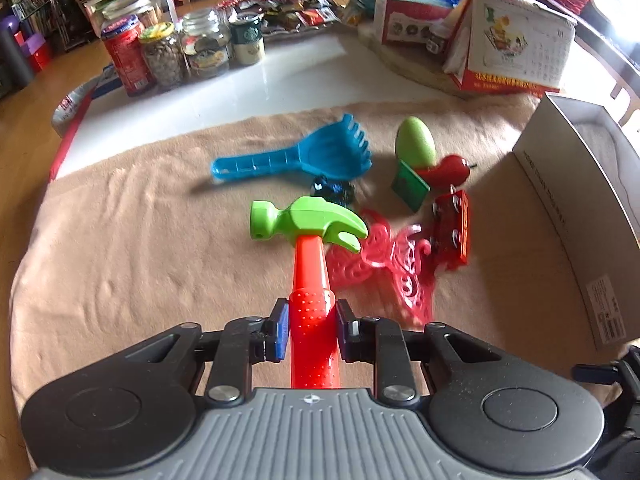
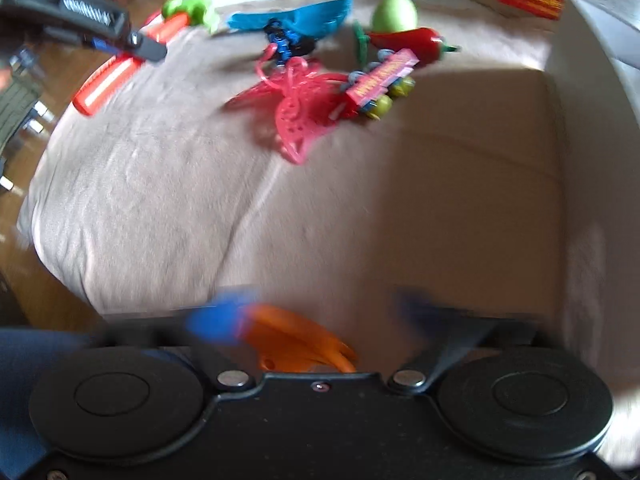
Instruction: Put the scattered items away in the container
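My left gripper (image 1: 310,320) is shut on the red handle of a toy hammer (image 1: 308,220) with a green head, held above the tan cloth (image 1: 120,240). On the cloth lie a blue rake (image 1: 296,156), green egg (image 1: 414,142), red pepper (image 1: 448,170), red toy vehicle (image 1: 452,224) and pink butterfly (image 1: 384,264). The cardboard box (image 1: 560,208) stands at the right. My right gripper (image 2: 316,312) is blurred, its fingers wide apart. An orange plastic piece (image 2: 296,344) sits loose beside its left finger. The hammer (image 2: 190,8) shows at the upper left there.
Jars (image 1: 168,56) and a can stand at the back left on the white tabletop (image 1: 240,88). A desk calendar (image 1: 516,48) and a red-and-white carton (image 1: 408,16) stand at the back right. Wooden floor lies beyond the table's left edge.
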